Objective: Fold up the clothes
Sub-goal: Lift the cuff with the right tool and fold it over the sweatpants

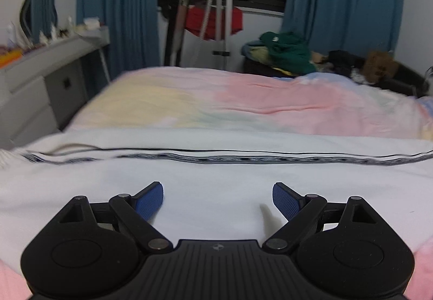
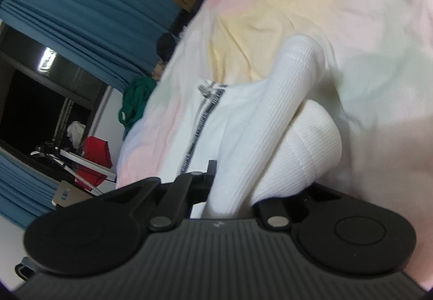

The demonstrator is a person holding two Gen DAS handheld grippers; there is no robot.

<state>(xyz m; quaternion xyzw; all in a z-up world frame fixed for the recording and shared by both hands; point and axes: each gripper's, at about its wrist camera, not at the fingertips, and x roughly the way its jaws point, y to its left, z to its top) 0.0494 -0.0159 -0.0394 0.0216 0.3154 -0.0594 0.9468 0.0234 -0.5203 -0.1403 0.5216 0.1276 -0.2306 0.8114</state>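
Observation:
A white zip-up garment [image 1: 216, 175] lies flat across the near part of the bed, its dark zipper line [image 1: 243, 158] running left to right. My left gripper [image 1: 217, 193] hovers just over the white cloth, blue pads wide apart, nothing between them. In the right wrist view the camera is tilted. My right gripper [image 2: 232, 191] is shut on a white ribbed cuff [image 2: 286, 110] that rises out of the jaws; the fingertips are hidden by the cloth. A second ribbed cuff [image 2: 314, 143] bulges beside it. The zipper [image 2: 200, 121] with its metal pull lies to the left.
The pastel pink, yellow and blue bedspread [image 1: 243, 99] covers the bed. A grey dresser [image 1: 40, 83] stands along the left side. A pile of green clothes [image 1: 286, 51] sits at the far right. A drying rack with a red garment [image 1: 216, 18] stands before the blue curtains [image 1: 116, 16].

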